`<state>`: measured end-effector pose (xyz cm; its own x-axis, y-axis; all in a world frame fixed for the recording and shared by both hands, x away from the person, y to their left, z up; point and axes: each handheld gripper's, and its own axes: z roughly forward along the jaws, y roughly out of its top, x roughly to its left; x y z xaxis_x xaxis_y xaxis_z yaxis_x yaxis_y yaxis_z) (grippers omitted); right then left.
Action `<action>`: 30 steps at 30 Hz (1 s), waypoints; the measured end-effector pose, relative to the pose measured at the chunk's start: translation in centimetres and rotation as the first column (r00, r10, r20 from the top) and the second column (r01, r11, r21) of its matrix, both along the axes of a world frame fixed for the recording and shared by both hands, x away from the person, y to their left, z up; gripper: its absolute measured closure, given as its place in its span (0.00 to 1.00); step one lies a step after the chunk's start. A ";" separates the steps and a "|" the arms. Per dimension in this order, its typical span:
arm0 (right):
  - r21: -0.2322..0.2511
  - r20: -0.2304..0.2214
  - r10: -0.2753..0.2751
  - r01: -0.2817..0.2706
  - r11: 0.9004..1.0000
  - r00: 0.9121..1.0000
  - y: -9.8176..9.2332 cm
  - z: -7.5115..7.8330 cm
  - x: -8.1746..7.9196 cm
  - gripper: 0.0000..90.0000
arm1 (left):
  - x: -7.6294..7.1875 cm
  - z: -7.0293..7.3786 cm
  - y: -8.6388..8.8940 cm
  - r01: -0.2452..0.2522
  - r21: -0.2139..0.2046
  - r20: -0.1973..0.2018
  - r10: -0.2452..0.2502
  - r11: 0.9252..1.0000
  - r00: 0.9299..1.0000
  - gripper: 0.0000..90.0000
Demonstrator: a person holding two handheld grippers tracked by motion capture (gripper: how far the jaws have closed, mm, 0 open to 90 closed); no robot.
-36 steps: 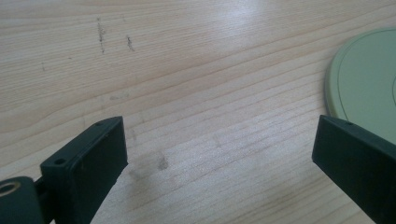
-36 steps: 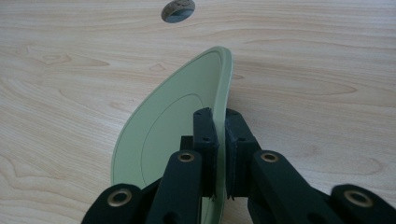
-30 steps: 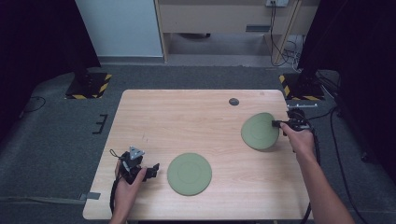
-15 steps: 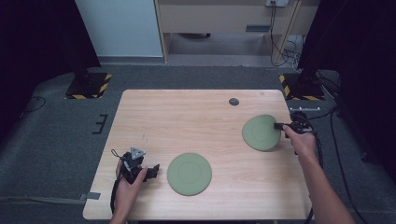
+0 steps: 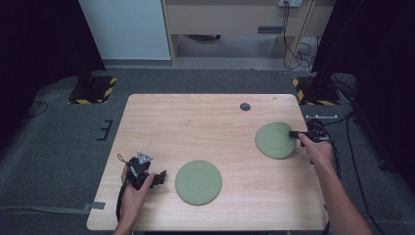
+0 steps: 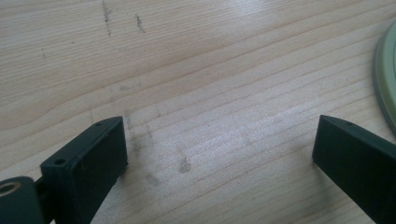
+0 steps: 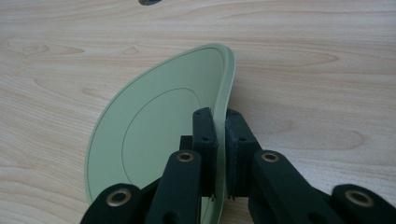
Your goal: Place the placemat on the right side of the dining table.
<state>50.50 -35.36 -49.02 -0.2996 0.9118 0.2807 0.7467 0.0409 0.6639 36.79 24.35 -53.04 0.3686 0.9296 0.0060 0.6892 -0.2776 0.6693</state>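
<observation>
Two pale green plates are on the wooden table (image 5: pixel 210 122). At the right, one green plate (image 5: pixel 274 140) (image 7: pixel 154 140) has its right rim pinched by my right gripper (image 5: pixel 295 134) (image 7: pixel 220 140), which is shut on it; in the right gripper view the plate stands tilted on edge. The other green plate (image 5: pixel 198 182) lies flat near the front middle, its rim (image 6: pixel 386 79) at the right edge of the left gripper view. My left gripper (image 5: pixel 159 177) (image 6: pixel 219 154) rests low over bare wood just left of that plate, open, nothing between its fingers.
A small dark round disc (image 5: pixel 245 106) (image 7: pixel 149 2) sits near the table's back edge. Black and yellow floor bases (image 5: pixel 93 89) flank the table on grey carpet. Cables (image 5: pixel 342 122) trail past the right edge.
The right gripper has sunk a little with the plate, bringing it lower toward the table. The left hand and the front plate have stayed put.
</observation>
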 end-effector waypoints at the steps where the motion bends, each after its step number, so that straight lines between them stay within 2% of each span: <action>1: 0.001 -0.003 0.000 0.000 1.000 1.000 -0.1 -0.1 0.0 0.95 | 0.0 0.0 0.0 -0.001 0.001 0.000 0.001 1.000 1.000 0.03; 19: 0.004 -0.028 -0.020 0.021 1.000 0.999 -0.8 -0.9 0.0 0.93 | 0.3 -0.2 0.1 -0.004 0.000 -0.004 0.004 1.000 1.000 0.02; 30: -0.017 -0.031 -0.038 0.038 0.999 0.999 -0.7 -0.9 0.0 0.88 | 0.2 -0.3 0.2 -0.005 -0.004 0.004 0.005 1.000 1.000 0.01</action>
<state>50.53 -36.03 -49.92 -0.2561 0.9270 0.2741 0.7683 0.0231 0.6396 36.98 24.50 -53.32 0.3635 0.9316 0.0039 0.6878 -0.2712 0.6733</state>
